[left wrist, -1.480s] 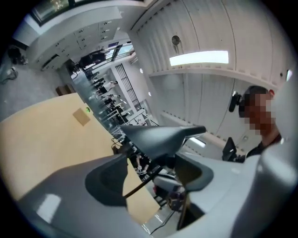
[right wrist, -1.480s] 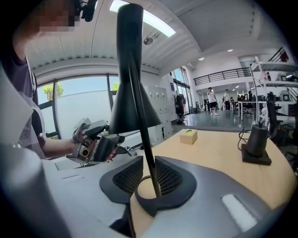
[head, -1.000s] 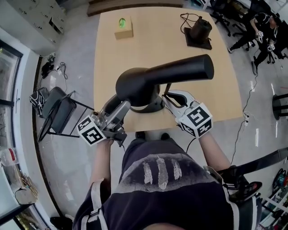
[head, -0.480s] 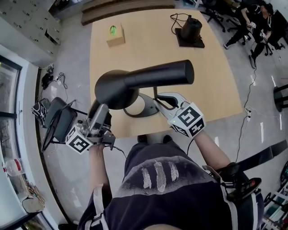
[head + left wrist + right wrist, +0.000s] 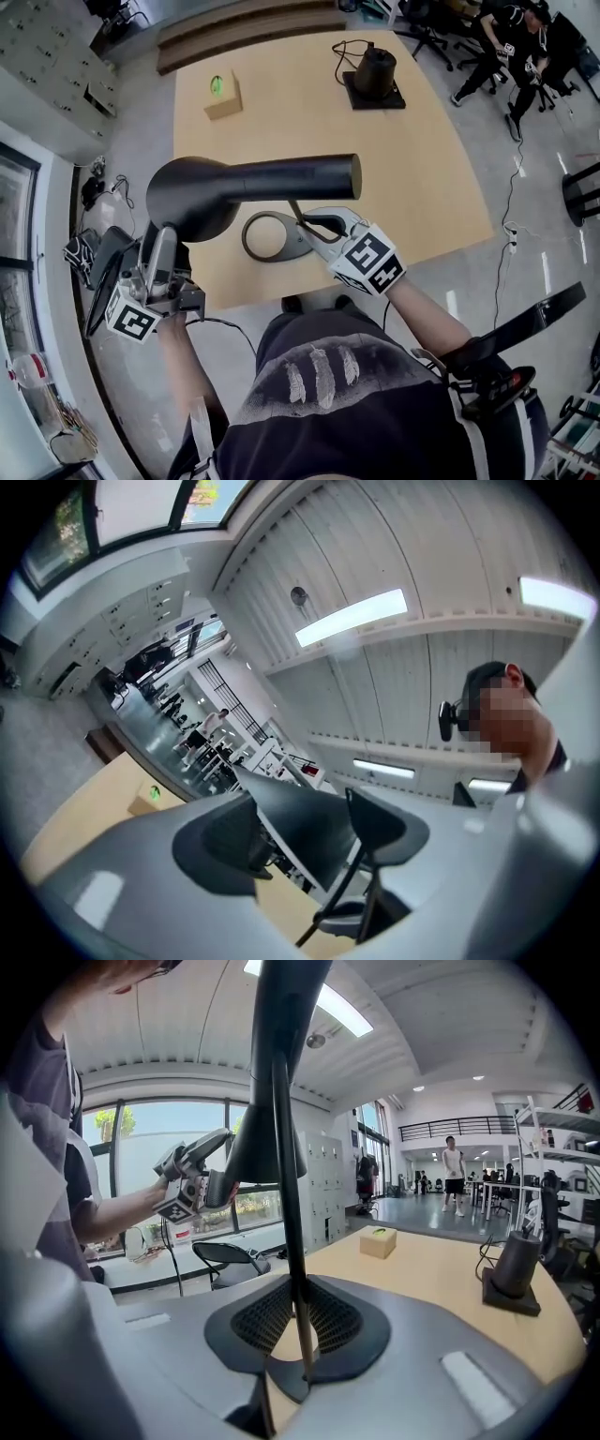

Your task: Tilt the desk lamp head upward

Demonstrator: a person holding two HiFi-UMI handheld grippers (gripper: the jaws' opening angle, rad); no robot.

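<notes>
Head view: shows the black lamp head (image 5: 253, 178) stretched roughly level above the near edge of the tabletop (image 5: 394, 159), wide end toward the left gripper (image 5: 161, 246), ring base (image 5: 277, 258) on the wood below. Puts the right gripper (image 5: 309, 225) on the thin stem (image 5: 294, 212) just above that base. Farther back, well apart, a small box (image 5: 223, 96) and a black device (image 5: 373, 70).

Left gripper view: looks up toward the ceiling past widely spread jaws, just now opening, with the lamp head's dark rim between them; cannot tell whether either pad touches it.

Right gripper view: shows jaws pinching the stem, lamp head rising overhead, left gripper at its wide end.
</notes>
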